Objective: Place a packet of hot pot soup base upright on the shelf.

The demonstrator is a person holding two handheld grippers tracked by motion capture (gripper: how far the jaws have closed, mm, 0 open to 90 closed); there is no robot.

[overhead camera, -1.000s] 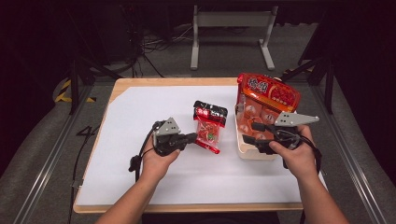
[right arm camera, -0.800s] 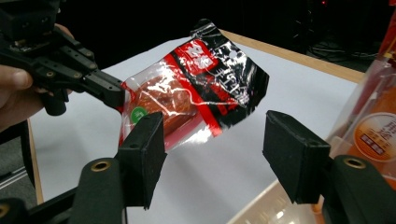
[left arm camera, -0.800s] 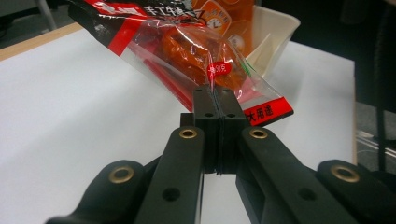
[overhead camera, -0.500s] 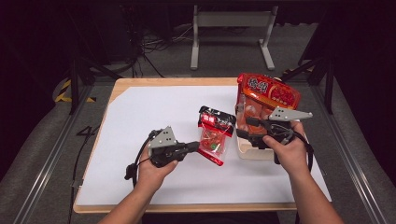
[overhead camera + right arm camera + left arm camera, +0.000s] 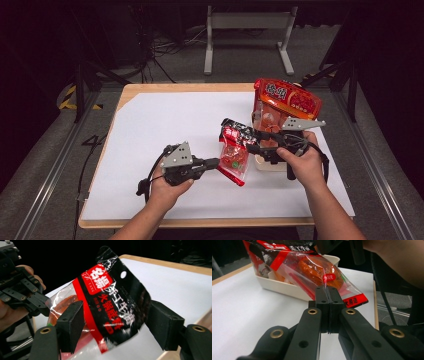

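A red and black sauce packet [image 5: 235,150] with a clear window hangs tilted above the white sheet, between my two grippers. My left gripper [image 5: 216,162] is shut on the packet's lower clear edge; in the left gripper view its jaws [image 5: 328,291] meet on the film below the packet [image 5: 312,267]. My right gripper [image 5: 250,142] sits at the packet's black top. Its jaws [image 5: 116,315] have just been opening and stand wide, with the packet [image 5: 110,305] loose between the pads.
A white tray [image 5: 270,164] holding red packets stands right of the packet, with a large red bag [image 5: 287,97] upright at its far end. A white sheet [image 5: 160,125] covers the wooden table [image 5: 185,87]. A metal stand [image 5: 245,22] stands beyond the table.
My left gripper has drawn the packet a little toward the near edge. My right gripper's jaws have spread wider around the packet's top.
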